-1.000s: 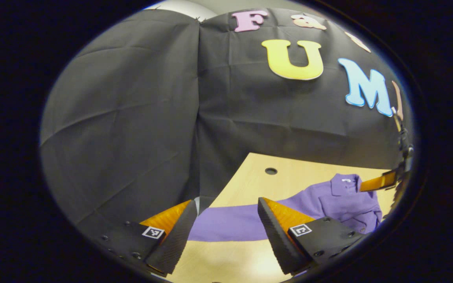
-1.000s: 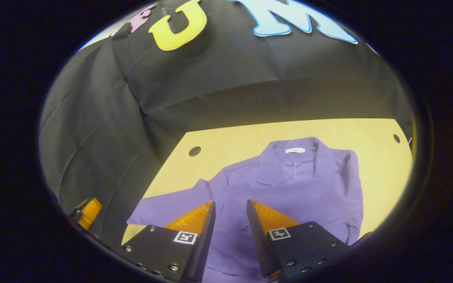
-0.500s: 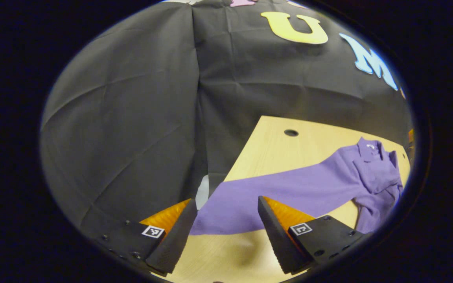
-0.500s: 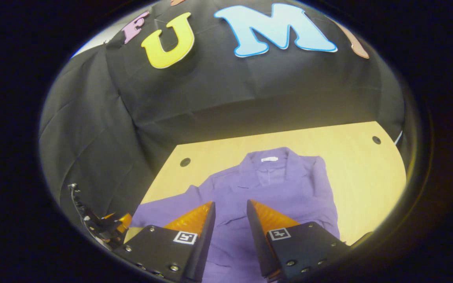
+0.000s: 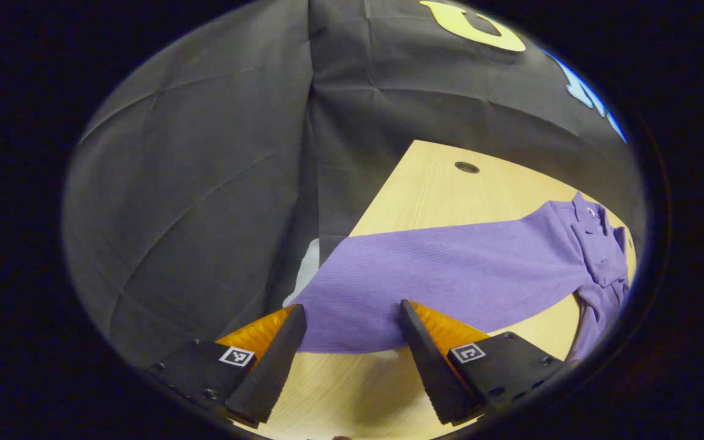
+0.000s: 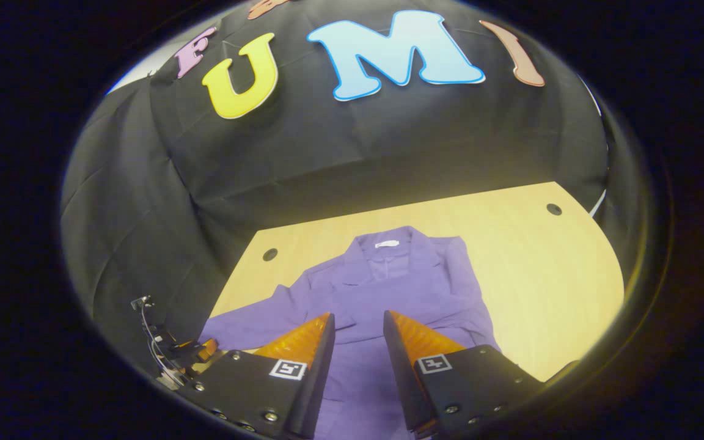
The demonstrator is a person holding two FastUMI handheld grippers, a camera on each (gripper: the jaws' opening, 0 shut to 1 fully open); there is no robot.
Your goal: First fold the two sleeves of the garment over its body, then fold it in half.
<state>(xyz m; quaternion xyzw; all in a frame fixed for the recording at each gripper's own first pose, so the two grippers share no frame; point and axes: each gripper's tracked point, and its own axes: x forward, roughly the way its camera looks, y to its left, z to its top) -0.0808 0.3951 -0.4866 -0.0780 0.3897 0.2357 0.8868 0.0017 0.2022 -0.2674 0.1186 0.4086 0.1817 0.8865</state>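
A: How are the tools set?
B: The left tool (image 5: 352, 342) is spread wide at the sleeve (image 5: 425, 275) end; the right tool (image 6: 358, 348) is narrowly parted, nothing gripped, above the garment (image 6: 382, 293).
A: And room?
B: Bare desk (image 6: 541, 275) is seen right of it.

My garment (image 6: 382, 293) lies on the table (image 6: 529, 269), collar toward the wall, one sleeve (image 5: 437, 275) stretched sideways ahead of my left gripper (image 5: 349, 360) (tip at the table's edge).
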